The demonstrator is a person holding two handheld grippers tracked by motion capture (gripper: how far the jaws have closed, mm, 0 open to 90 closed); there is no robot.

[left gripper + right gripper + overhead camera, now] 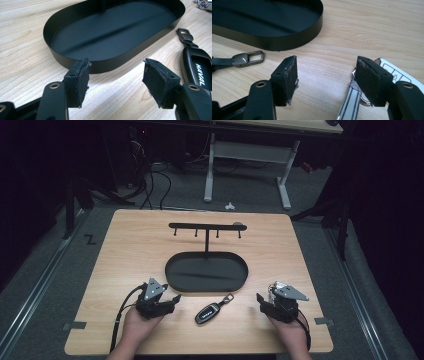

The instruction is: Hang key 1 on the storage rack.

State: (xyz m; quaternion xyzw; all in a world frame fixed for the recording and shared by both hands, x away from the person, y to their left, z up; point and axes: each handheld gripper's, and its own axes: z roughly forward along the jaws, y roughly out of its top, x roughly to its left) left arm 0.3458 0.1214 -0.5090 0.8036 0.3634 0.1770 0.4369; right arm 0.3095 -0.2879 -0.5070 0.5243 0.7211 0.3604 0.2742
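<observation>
Centrally, glossy key fob [208, 312], wood-grain table [130, 245]

Blk tools [175, 299] [260, 299], grey tri plates, blk cables, brass screws.

Key fob [200, 68] cut by the frame's right edge, white key [372, 85] partly behind claw pad [372, 82], tray [262, 30] cropped at top

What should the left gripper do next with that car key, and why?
Probably slide the left gripper sideways over the black car key. Its jaws stand open with bare table between them, and the key lies just beside it, in front of the oval tray of the hook stand.
</observation>
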